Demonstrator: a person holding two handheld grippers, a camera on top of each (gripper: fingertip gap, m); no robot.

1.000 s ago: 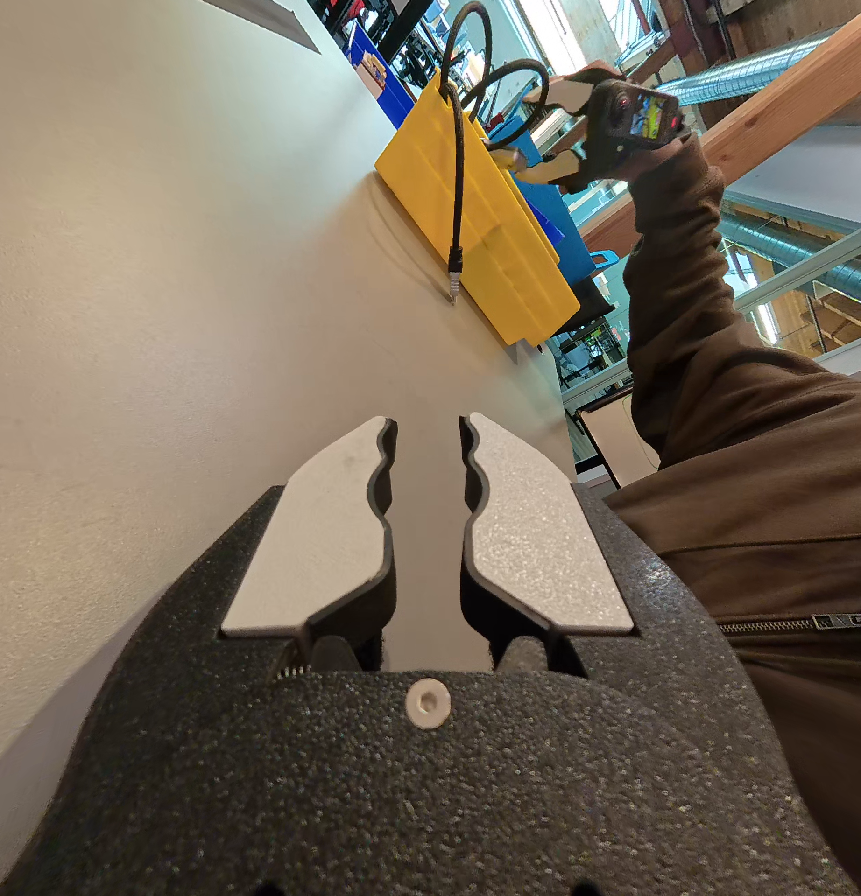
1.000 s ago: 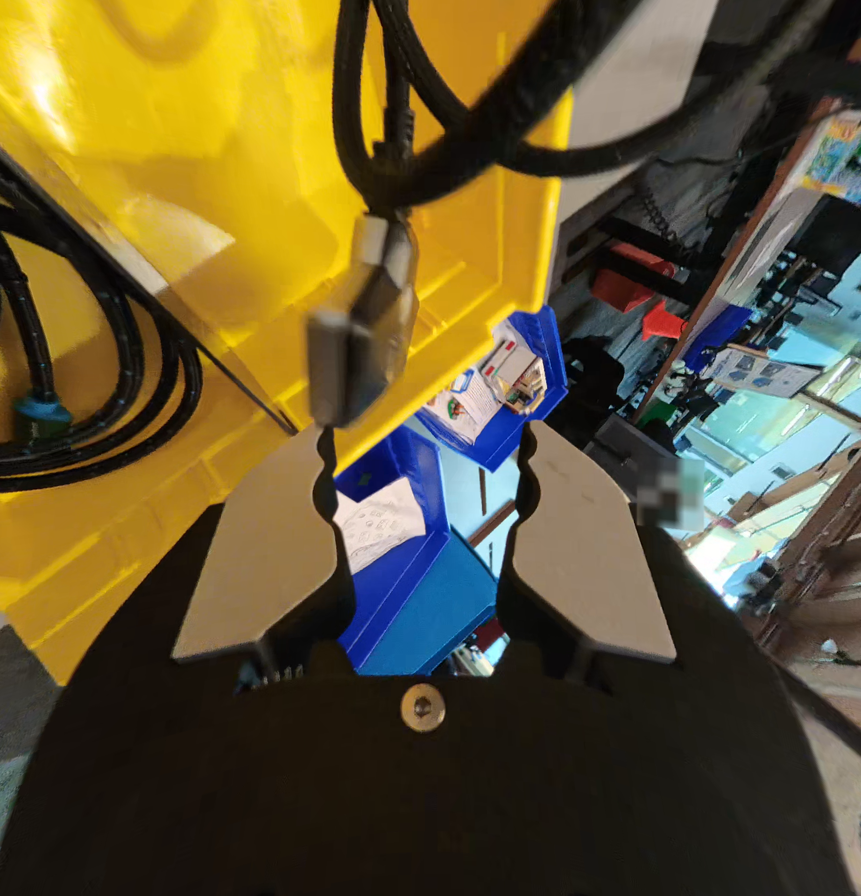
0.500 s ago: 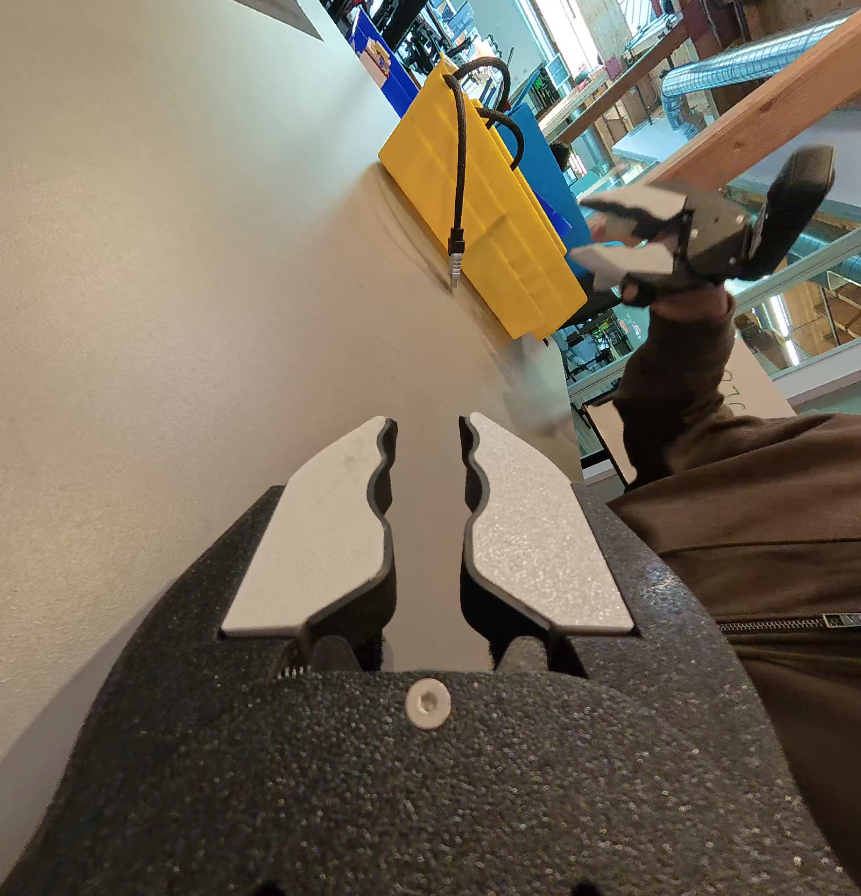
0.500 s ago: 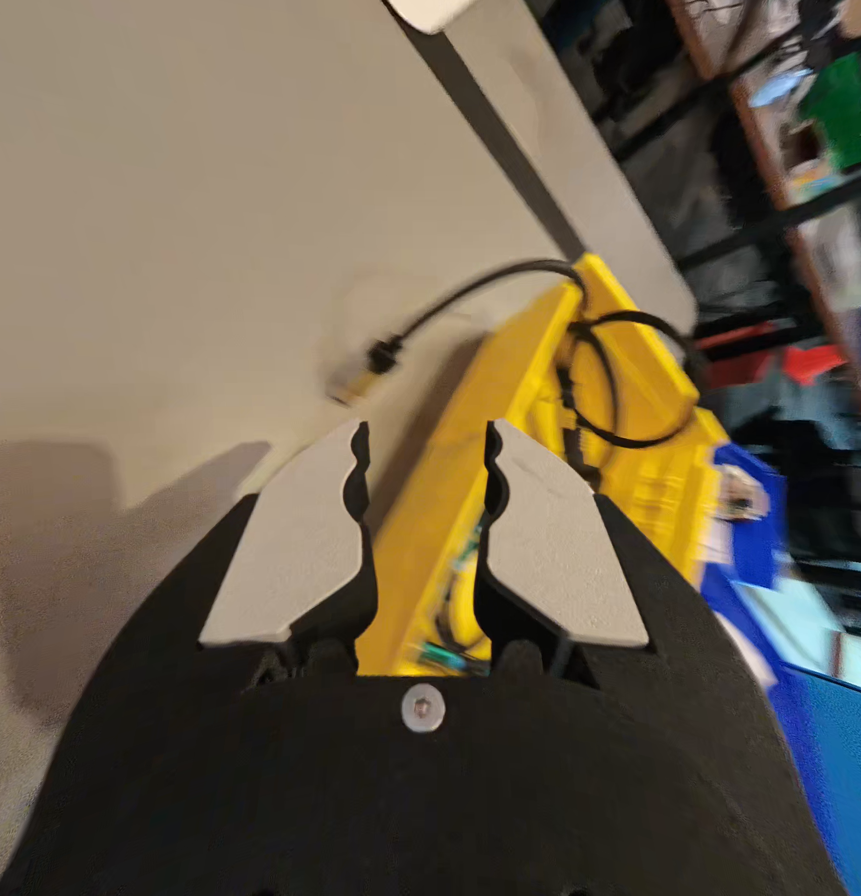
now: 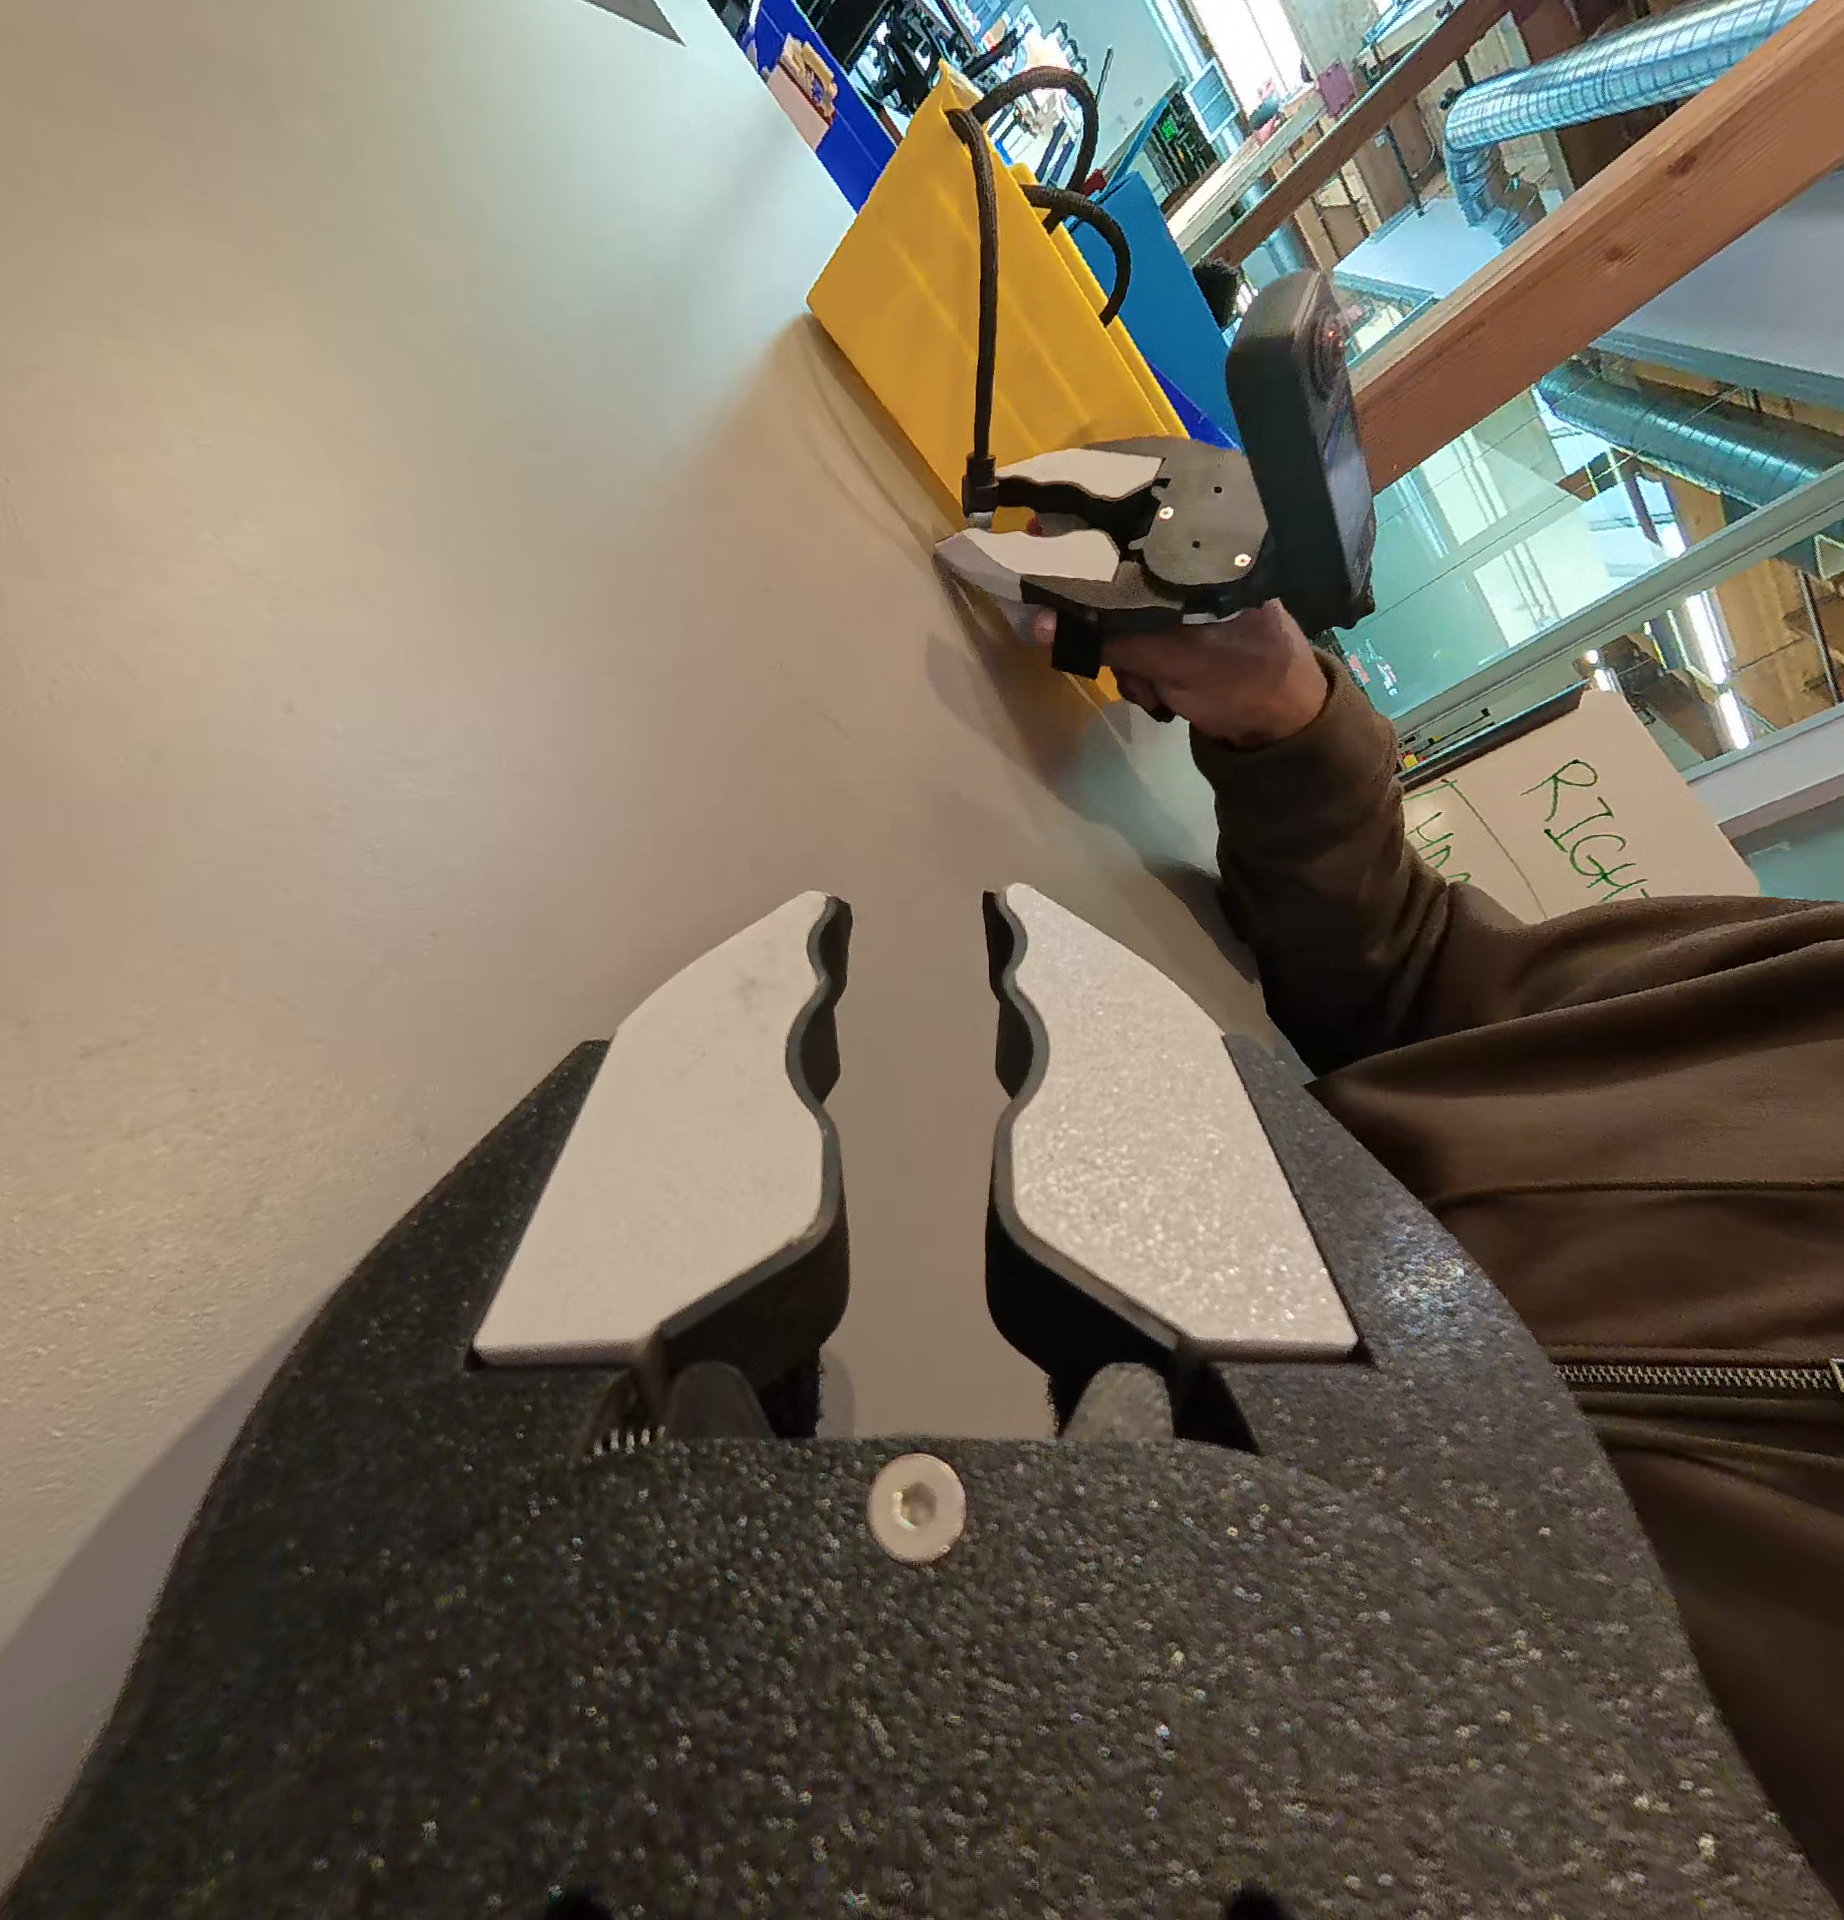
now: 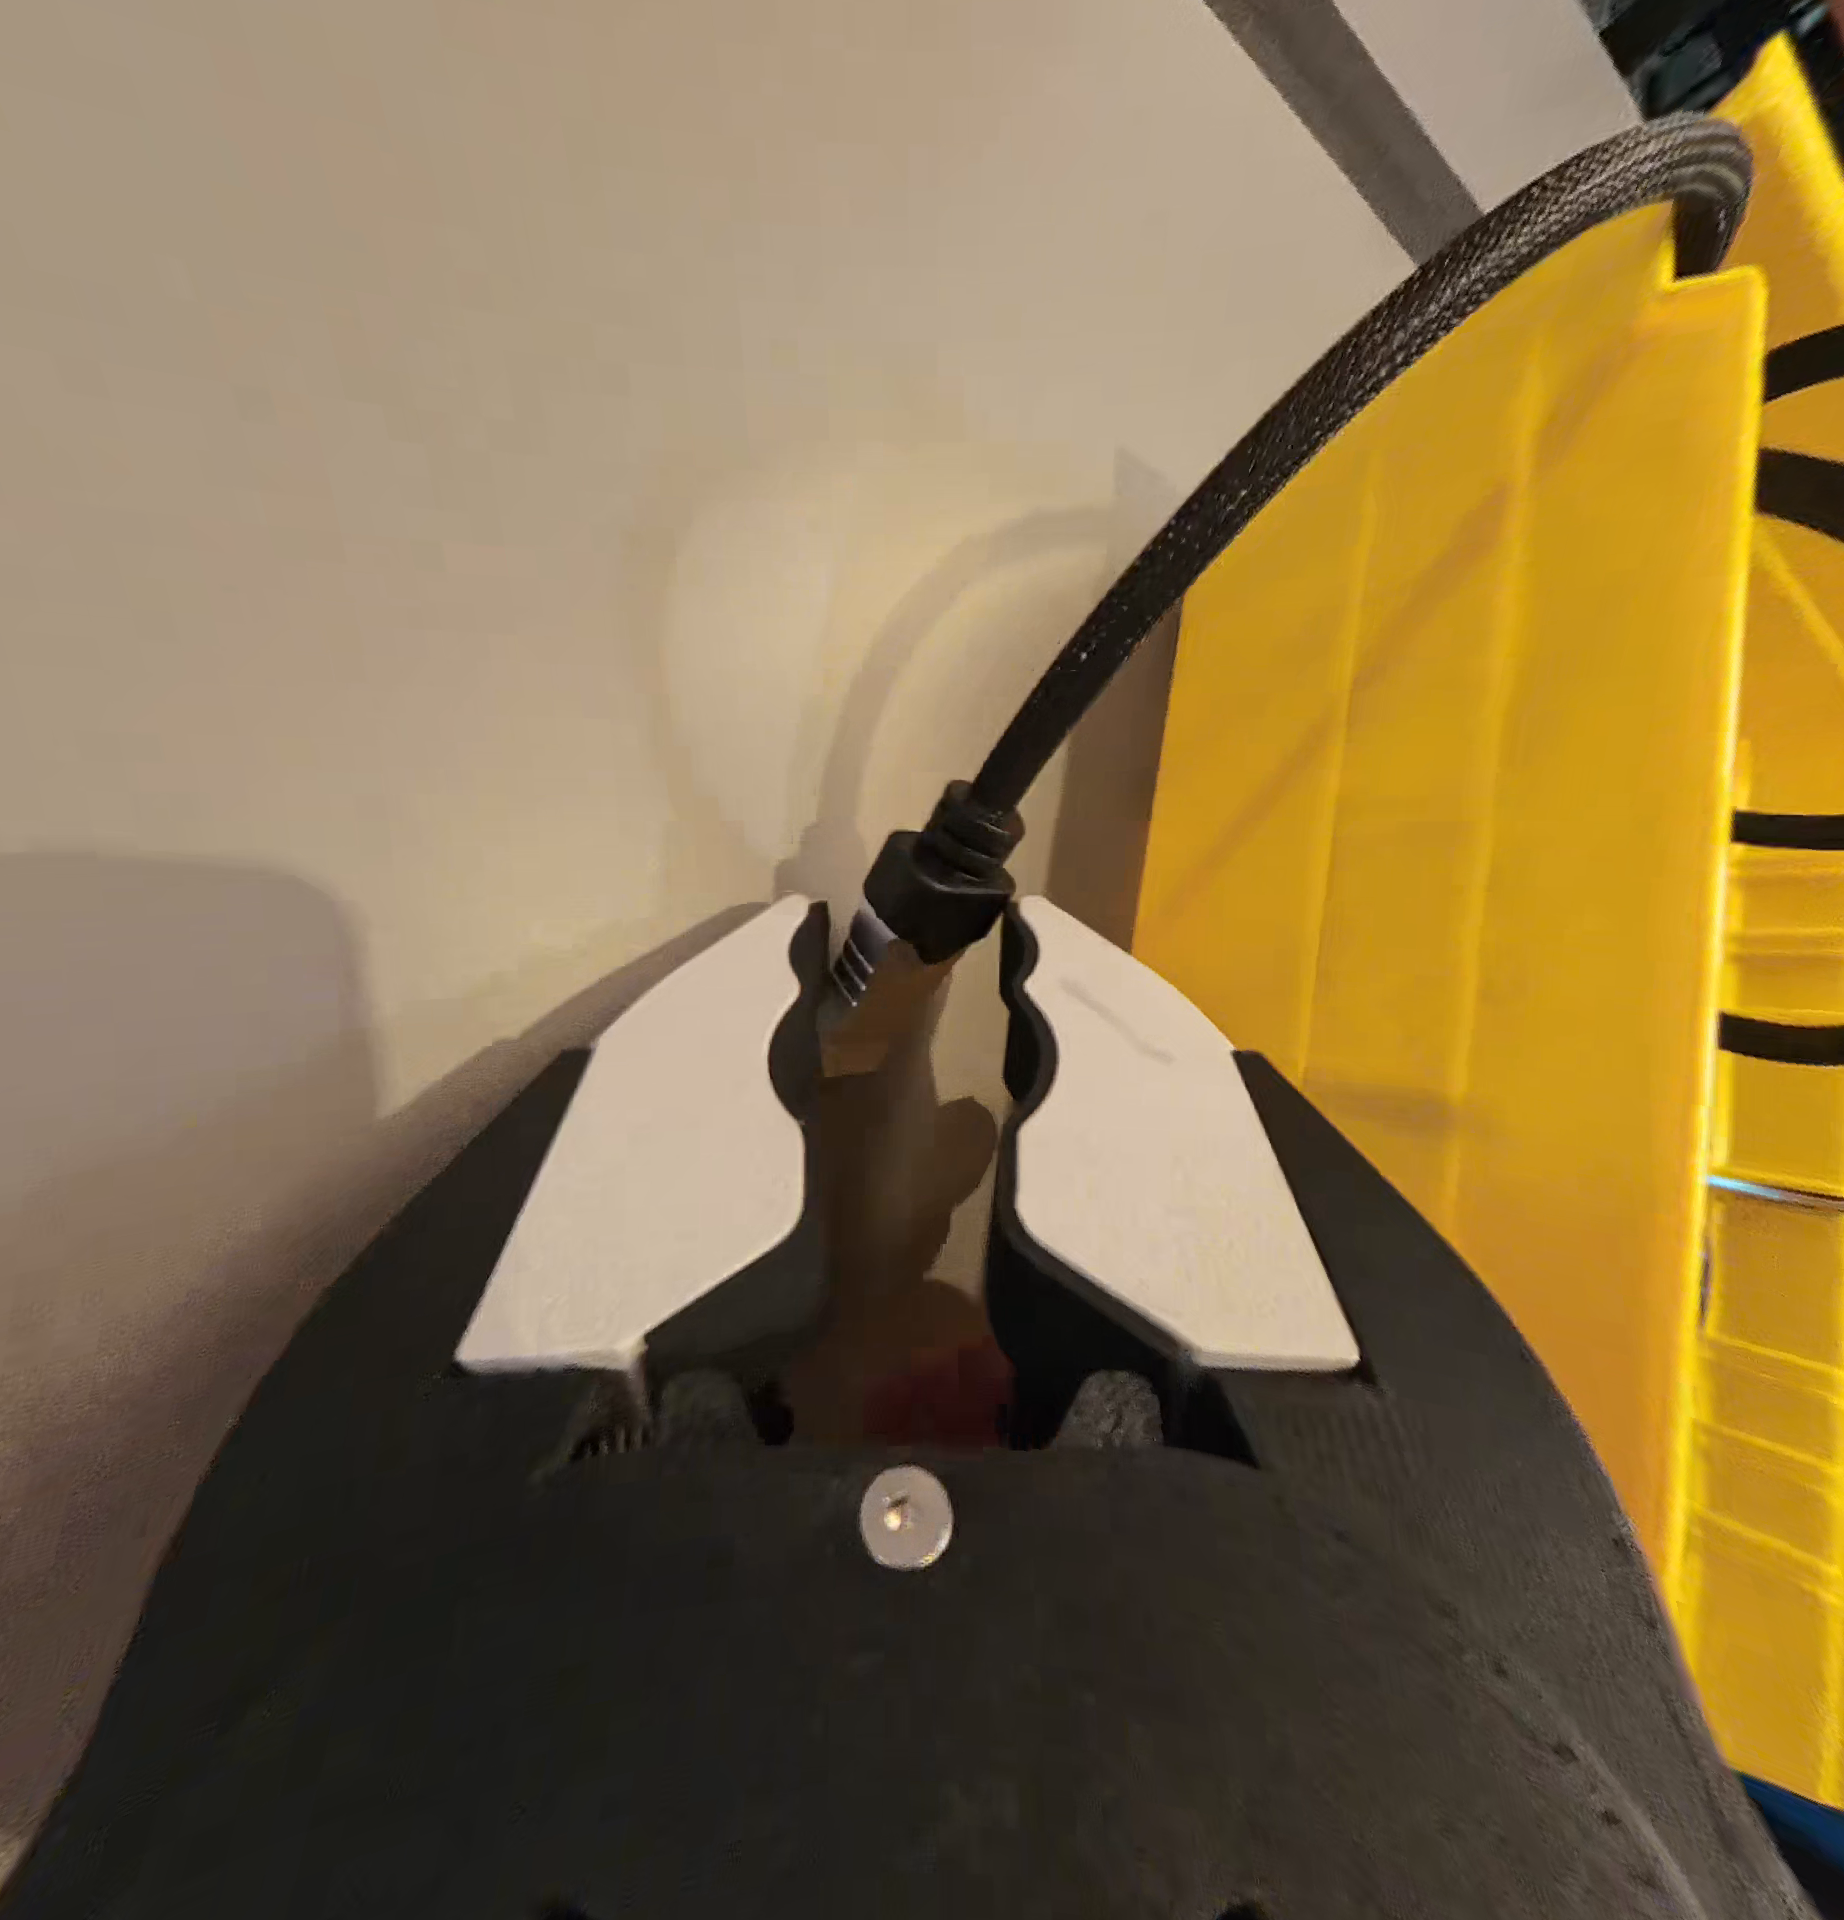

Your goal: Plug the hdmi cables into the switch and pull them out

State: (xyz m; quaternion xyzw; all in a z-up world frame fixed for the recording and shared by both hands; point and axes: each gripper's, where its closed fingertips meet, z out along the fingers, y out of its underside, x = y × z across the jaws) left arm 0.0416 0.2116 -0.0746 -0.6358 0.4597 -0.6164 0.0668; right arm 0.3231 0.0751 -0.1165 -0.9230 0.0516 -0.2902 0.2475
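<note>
My right gripper (image 6: 907,925) has its fingertips around the plug (image 6: 928,914) of a black braided cable (image 6: 1209,499). The plug lies slantwise between the pads and touches both. The cable arcs up over the rim of a yellow bin (image 6: 1469,727) that stands just to the right. The left wrist view shows the same gripper (image 5: 975,520) low over the beige table (image 5: 378,623), with the cable (image 5: 985,260) running down to its tips in front of the yellow bin (image 5: 918,301). My left gripper (image 5: 916,914) is open and empty above the bare table, well short of the bin.
More black cable loops lie inside the yellow bin (image 6: 1811,416). A blue bin (image 5: 1157,239) stands behind it. A person's brown sleeve (image 5: 1520,1039) fills the right side. A white board with green writing (image 5: 1572,831) stands beyond the table edge.
My right gripper came away from above the bin, dropped to the table beside it and narrowed its jaws around the hanging cable plug. My left gripper has not moved.
</note>
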